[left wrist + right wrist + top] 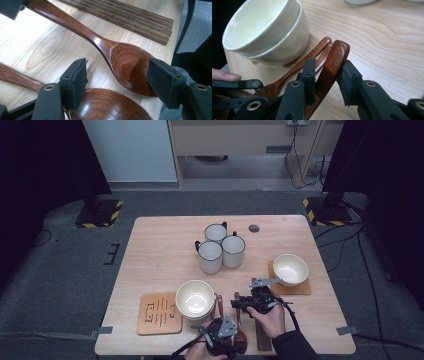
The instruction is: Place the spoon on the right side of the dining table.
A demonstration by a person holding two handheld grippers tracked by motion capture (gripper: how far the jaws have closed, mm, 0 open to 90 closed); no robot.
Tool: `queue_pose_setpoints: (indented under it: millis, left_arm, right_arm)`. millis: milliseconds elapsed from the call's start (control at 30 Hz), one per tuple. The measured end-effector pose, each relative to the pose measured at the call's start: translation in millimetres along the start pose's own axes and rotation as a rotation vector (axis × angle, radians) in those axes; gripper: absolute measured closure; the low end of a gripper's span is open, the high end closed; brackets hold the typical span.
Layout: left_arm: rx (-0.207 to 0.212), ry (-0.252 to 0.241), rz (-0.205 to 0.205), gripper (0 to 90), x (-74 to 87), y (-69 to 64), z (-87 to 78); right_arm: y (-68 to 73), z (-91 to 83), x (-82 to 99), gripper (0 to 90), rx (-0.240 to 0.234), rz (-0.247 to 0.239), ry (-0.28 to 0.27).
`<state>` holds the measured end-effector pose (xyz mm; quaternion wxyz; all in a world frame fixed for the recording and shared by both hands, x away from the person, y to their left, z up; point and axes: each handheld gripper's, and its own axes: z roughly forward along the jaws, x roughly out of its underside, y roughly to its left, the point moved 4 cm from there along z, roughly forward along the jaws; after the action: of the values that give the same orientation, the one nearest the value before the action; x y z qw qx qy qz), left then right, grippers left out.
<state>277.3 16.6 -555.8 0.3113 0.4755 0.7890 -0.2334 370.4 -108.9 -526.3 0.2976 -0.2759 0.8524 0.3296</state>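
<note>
Several dark wooden spoons lie near the table's front edge. In the right gripper view my right gripper (328, 77) has its pads against both sides of one spoon's handle (335, 57), near its end. That spoon's bowl (127, 67) lies between the wide jaws of my left gripper (120, 80); the right pad (165, 82) sits at its rim, the left pad stands apart from it. A second spoon bowl (107, 105) lies just below. From above, my left gripper (234, 340) and my right gripper (238, 304) sit at opposite ends of the spoon (239, 327).
Stacked cream bowls (195, 298) stand just left of the spoons, beside a patterned wooden coaster (159, 314). Dark chopsticks (262, 335) lie to the right. Another bowl (290, 269) rests on a coaster at right. Three mugs (220, 247) stand at mid-table.
</note>
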Motion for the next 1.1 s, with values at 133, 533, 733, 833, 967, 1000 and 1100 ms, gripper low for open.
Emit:
queue_pose_setpoints:
  millis: [133,533,733,833,967,1000,1100]
  left_arm:
    - [-0.005,-0.002,-0.007,31.7,0.1,0.8,-0.2]
    - [-0.018,-0.005,-0.011,32.6,-0.3,2.4,-1.0]
    - [-0.024,-0.010,-0.015,33.4,-0.5,3.1,-1.5]
    - [-0.025,-0.010,-0.019,33.7,-0.4,3.5,-1.9]
    - [-0.026,-0.009,-0.019,34.5,-0.5,4.0,-2.1]
    - [-0.026,-0.009,-0.019,34.5,-0.5,4.1,-2.2]
    - [-0.025,-0.009,-0.019,34.9,-0.5,4.4,-2.3]
  right_arm:
    - [-0.6,-3.6,-2.3,69.9,-0.014,0.006,-0.017]
    - [3.7,-13.1,-7.5,73.9,-0.059,0.020,-0.067]
    - [8.1,-16.3,-9.9,75.8,-0.087,0.021,-0.090]
    - [9.7,-17.7,-10.9,76.9,-0.099,0.027,-0.102]
    - [10.9,-20.0,-12.3,78.1,-0.110,0.034,-0.115]
    - [11.0,-20.2,-12.5,78.3,-0.111,0.031,-0.119]
    - [11.8,-21.1,-13.1,79.0,-0.120,0.036,-0.128]
